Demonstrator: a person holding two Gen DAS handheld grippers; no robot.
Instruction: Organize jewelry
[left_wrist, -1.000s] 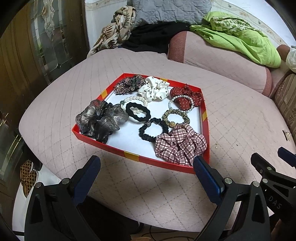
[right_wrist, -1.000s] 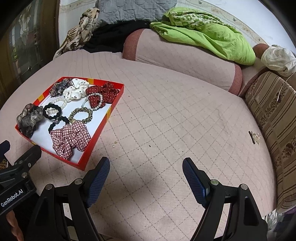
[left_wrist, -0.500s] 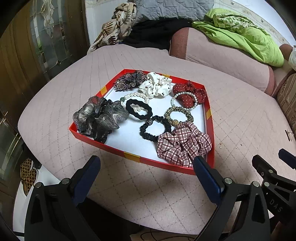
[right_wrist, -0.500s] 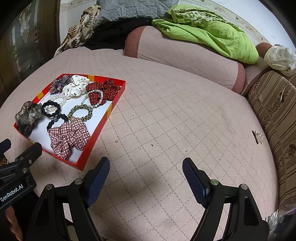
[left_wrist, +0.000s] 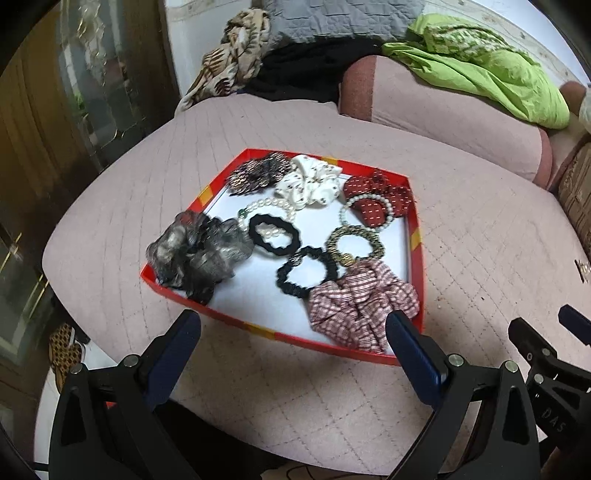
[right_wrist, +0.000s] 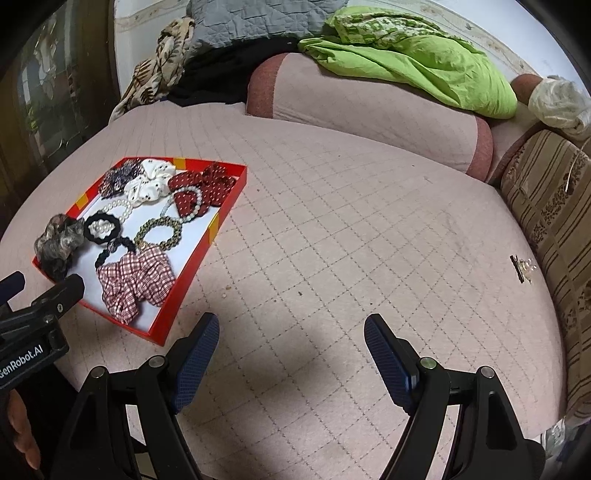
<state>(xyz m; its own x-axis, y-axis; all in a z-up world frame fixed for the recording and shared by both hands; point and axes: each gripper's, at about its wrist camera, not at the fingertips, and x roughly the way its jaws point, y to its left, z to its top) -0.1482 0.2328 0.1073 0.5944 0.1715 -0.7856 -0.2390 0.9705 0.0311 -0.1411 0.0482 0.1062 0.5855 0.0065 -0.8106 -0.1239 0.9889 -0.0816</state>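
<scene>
I hold both sets of fingers spread wide and empty: my left gripper hangs just short of the near rim of the red tray, my right gripper over bare quilted bed cover well to the tray's right. The tray sits on the bed, and nearly all the pieces lie inside it, spaced so each can be picked out singly. Along the far edge are a dark beaded flower piece, a white spotted scrunchie and a red dotted bow with a pearl bracelet resting on it. In the middle a second pearl bracelet partly overlaps a black hair tie; beside them lie a gold-patterned hair tie and a thin black scrunchie. A grey sheer scrunchie spills over the left rim, and a plaid scrunchie fills the near right corner, touching my left gripper's right finger in the view. One small clip-like piece lies out on the cover near the striped cushion, well apart from the tray. I judge this fits either a sorted tray with one stray left, or a gathered lot still to be sorted.
</scene>
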